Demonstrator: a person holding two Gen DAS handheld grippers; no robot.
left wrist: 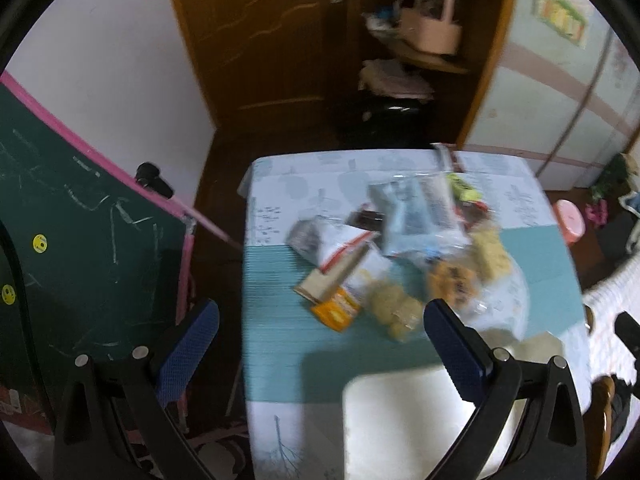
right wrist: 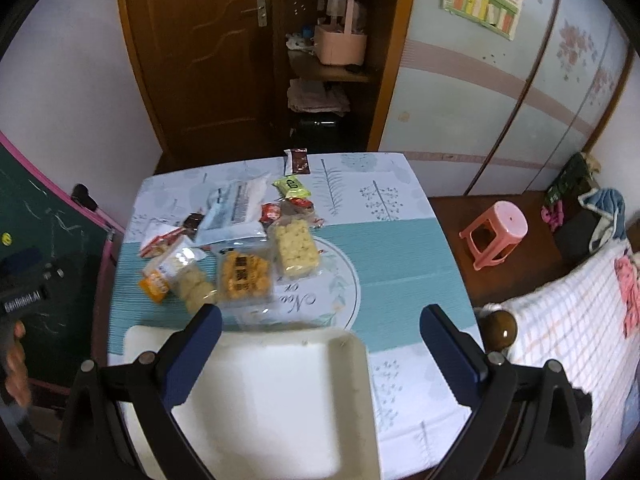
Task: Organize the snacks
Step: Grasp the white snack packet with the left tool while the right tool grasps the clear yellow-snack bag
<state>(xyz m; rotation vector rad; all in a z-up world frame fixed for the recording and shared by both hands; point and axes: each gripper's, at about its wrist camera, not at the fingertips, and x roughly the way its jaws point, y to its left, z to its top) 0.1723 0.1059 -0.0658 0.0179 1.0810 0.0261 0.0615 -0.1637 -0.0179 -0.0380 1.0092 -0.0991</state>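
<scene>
Sitting empty, white bin [right wrist: 256,400] w/ snacks [right wrist: 244,276] beyond (both grippers [right wrist: 320,344] released).

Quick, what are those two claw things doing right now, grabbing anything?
Left gripper: open, fingers wide apart, holding nothing, above the table's left edge.
Right gripper: open, holding nothing, over the white bin.

Both wrist views look down from above the table's [right wrist: 400,248] near edge — sharing the snack pile [right wrist: 240,240].
</scene>
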